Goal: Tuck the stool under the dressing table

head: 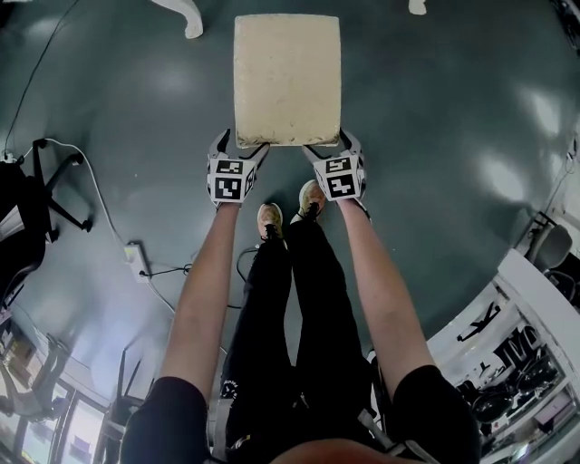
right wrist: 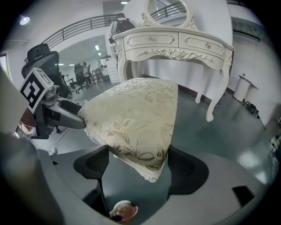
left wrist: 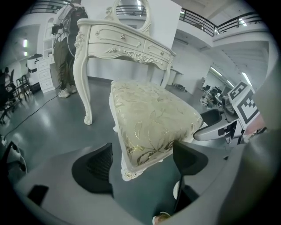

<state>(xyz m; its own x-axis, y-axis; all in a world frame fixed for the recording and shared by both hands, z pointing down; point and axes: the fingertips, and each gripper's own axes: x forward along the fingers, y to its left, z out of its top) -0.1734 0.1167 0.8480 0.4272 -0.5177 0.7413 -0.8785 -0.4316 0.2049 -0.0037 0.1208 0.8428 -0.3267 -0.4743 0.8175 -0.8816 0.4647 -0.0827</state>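
**Stool.** In the head view the stool (head: 287,77) sits at upper centre of the frame on the dark grey floor (head: 435,136). Its cream cushion is seen from above, square to the person. A white curved leg (head: 188,20) of the dressing table shows at the top edge, up and left of the stool and apart from it. In the left gripper view the stool (left wrist: 149,118) stands in front of the dressing table (left wrist: 123,41), near it but outside it, with open floor between. The right gripper view shows the same layout, with the stool (right wrist: 136,118) at centre and the dressing table (right wrist: 175,41) behind it at upper right.

**Left tool.** The left tool (head: 240,145) is at the stool's near left corner. In its own view the left tool (left wrist: 142,160) straddles that corner. The right-hand pad lies against the cushion edge, while a thin strip of floor shows between the left-hand pad and the carved frame. The jaws are apart and not clamped.

**Right tool.** The right tool (head: 332,145) is at the near right corner. In its own view the right tool (right wrist: 138,165) has both pads against the cushion sides, clamped on the corner.

**Other.** The person's two shoes (head: 270,219) stand just below the stool. A second person (left wrist: 66,57) stands beside the dressing table at upper left.
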